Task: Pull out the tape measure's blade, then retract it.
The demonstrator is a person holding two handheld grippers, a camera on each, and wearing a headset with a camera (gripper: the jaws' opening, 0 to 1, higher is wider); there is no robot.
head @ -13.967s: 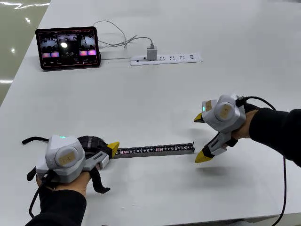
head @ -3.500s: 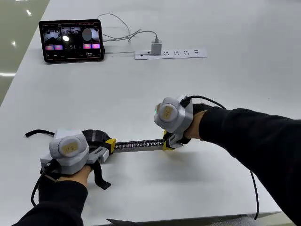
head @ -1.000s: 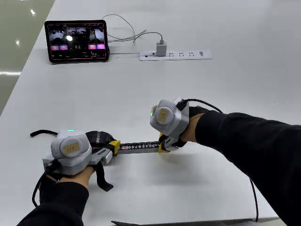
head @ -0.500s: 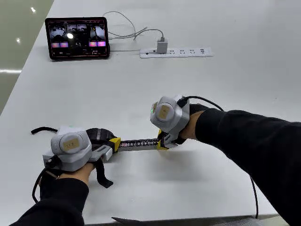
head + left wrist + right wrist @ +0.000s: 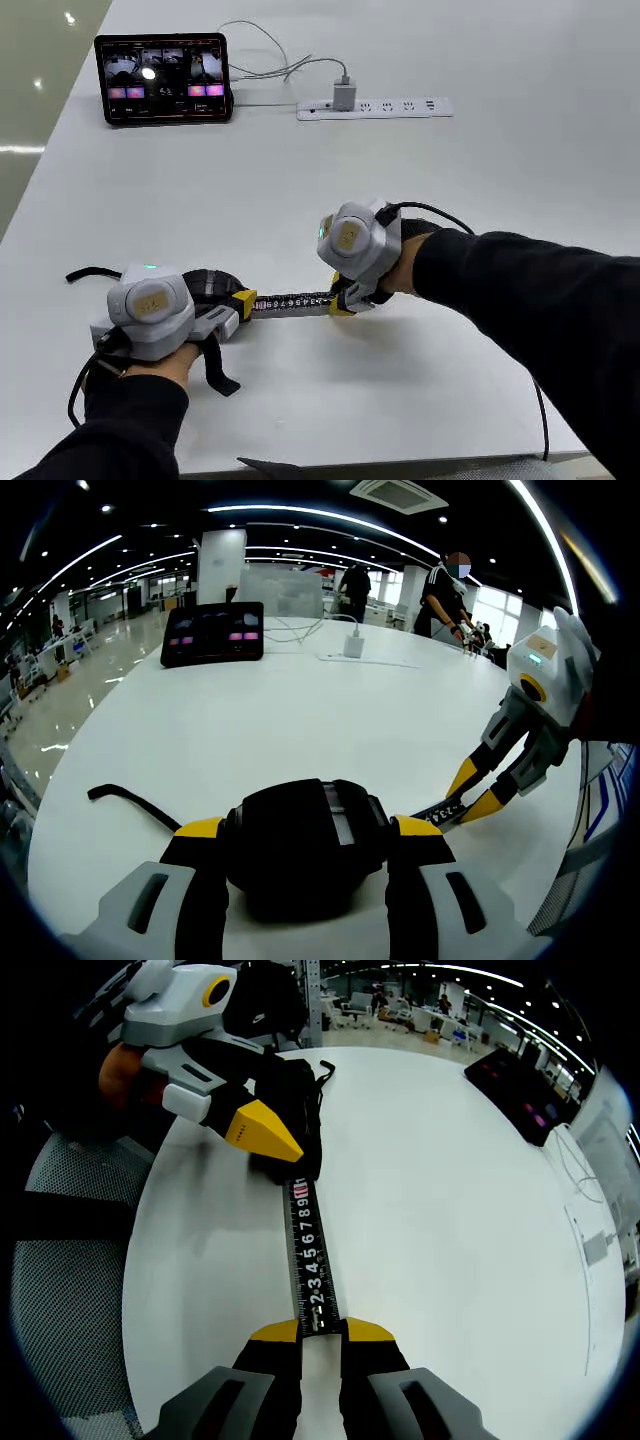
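The black tape measure case [image 5: 305,840] lies on the white table [image 5: 300,200] with my left gripper [image 5: 307,830] shut around it, one yellow tip on each side. In the head view the case [image 5: 212,286] sits at the lower left. A short stretch of blade [image 5: 292,300] runs right from it to my right gripper [image 5: 338,303]. In the right gripper view the numbered blade [image 5: 308,1260] lies flat, and my right gripper [image 5: 322,1332] is shut on its end hook. The case [image 5: 295,1110] shows at the blade's far end.
A lit tablet [image 5: 163,77] stands at the far left of the table. A white power strip [image 5: 375,107] with a charger and cables lies behind it. A black wrist strap [image 5: 215,370] trails near the front edge. People stand far off [image 5: 445,600].
My right gripper has shifted left toward the case with the blade end in it, so less blade shows. Fourteen seconds ago the blade was long and the right gripper stood open beside it.
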